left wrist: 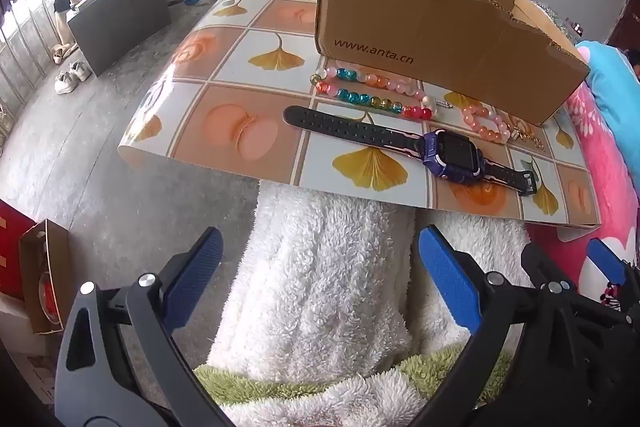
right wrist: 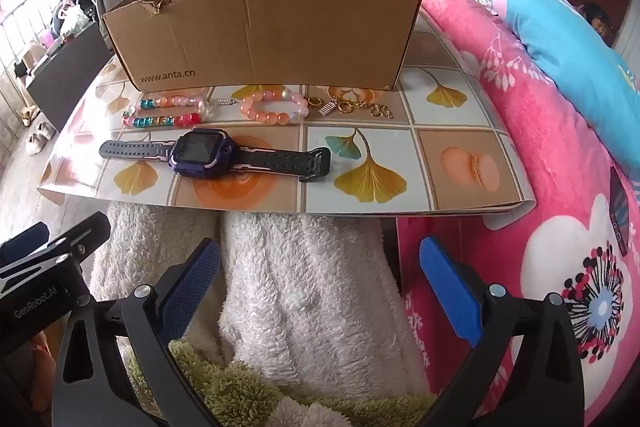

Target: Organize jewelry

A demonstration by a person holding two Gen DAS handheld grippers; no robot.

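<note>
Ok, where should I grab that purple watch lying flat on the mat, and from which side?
Take the watch by its purple case, coming down from above with a pad on each long side. The case stands proud of the mat while the straps lie flat, hard to get under. The right gripper, open, seems nearer.

Cardboard box (right wrist: 256, 31) interior hidden

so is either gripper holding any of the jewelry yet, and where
Nothing is held. The left gripper and right gripper are both open and empty, short of the board; the watch and bead bracelets lie untouched.
</note>
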